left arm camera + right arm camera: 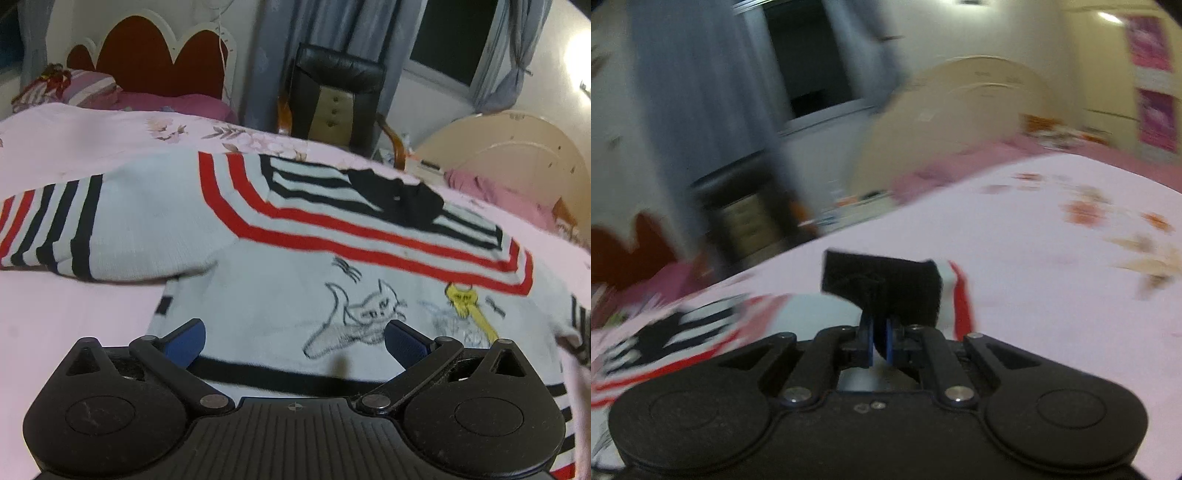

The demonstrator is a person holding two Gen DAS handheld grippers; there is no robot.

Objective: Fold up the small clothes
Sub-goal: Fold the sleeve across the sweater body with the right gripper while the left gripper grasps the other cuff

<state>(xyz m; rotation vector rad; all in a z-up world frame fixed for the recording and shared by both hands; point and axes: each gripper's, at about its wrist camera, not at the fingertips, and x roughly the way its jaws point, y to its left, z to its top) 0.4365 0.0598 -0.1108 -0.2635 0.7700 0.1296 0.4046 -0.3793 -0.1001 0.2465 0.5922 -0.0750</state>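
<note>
In the left wrist view we saw the small sweater (295,236) spread face up on the pink bedsheet (74,332), filling the middle of the frame. Its striped sleeve (48,229) reached toward the left edge, still laid out flat, and the cat drawing (365,314) sat lower centre. Our left gripper (293,338) hung over the hem at the bottom of the frame, its blue fingers (188,338) spread wide and holding nothing.

In the right wrist view, much blurred, our right gripper (880,341) at lower centre had its pads pressed together on the black cuff (886,288) of the other sleeve, lifted off the sheet. We judged the folding barely begun: one sleeve in hand, the other sleeve and the body still to fold.
</note>
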